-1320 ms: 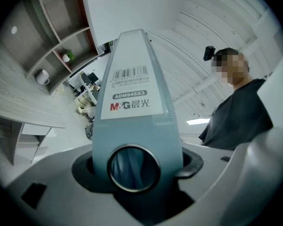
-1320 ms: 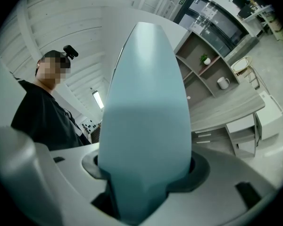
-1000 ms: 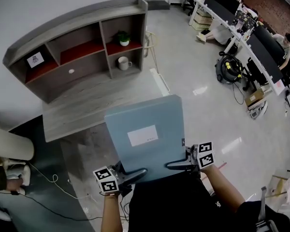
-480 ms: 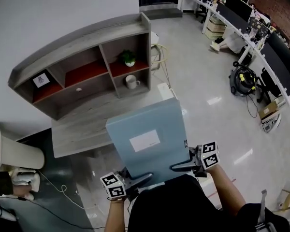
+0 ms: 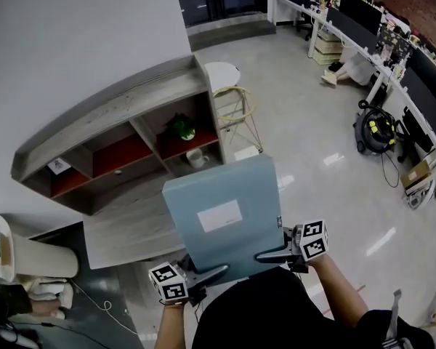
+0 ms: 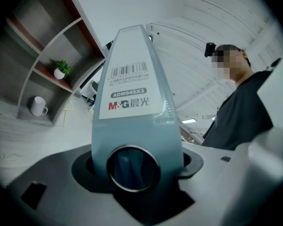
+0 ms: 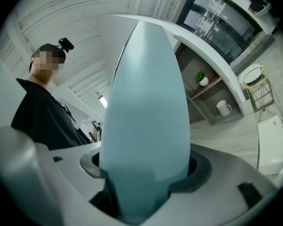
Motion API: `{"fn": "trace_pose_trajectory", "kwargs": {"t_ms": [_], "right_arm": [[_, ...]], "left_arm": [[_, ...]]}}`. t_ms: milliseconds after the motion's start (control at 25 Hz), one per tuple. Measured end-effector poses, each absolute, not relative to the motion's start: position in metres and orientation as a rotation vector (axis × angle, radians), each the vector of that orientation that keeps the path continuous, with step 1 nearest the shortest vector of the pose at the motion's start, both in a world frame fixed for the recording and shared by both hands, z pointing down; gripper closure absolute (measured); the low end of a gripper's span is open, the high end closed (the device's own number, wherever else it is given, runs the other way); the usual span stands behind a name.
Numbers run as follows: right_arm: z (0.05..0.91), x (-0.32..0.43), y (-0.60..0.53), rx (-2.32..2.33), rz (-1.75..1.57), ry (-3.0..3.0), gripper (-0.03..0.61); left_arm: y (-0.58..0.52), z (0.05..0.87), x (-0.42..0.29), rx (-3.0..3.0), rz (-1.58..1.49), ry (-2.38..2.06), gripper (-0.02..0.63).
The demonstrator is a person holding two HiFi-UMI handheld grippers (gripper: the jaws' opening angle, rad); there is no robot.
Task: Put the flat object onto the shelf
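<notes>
Flat pale-blue file box (white label, metal-ringed spine hole)

The grey shelf stands on the counter; its right compartments hold a potted plant above a white mug.

The person is wearing a black short-sleeved shirt, and a small black camera is sitting atop the head.
</notes>
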State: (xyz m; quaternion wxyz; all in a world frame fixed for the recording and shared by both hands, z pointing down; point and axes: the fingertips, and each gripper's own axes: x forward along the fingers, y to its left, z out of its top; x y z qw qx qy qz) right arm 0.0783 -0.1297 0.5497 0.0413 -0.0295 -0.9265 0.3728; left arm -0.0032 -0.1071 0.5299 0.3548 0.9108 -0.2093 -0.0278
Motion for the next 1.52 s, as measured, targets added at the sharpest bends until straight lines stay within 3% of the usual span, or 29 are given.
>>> {"fn": "trace_pose_trajectory", "kwargs": {"t_ms": [800, 1520], "right_arm": [[0.545, 0.073, -0.284, -0.201, 1.043, -2.832, 0.252], [0.455, -0.032, -0.386, -0.206, 0.711, -2.961, 0.252]], "left_arm": [[-0.253, 0.532, -0.007, 2.342, -0.091, -0.675, 0.305], [-0.357, 0.443, -0.115, 2.568, -0.089, -0.901, 0.270]]}}
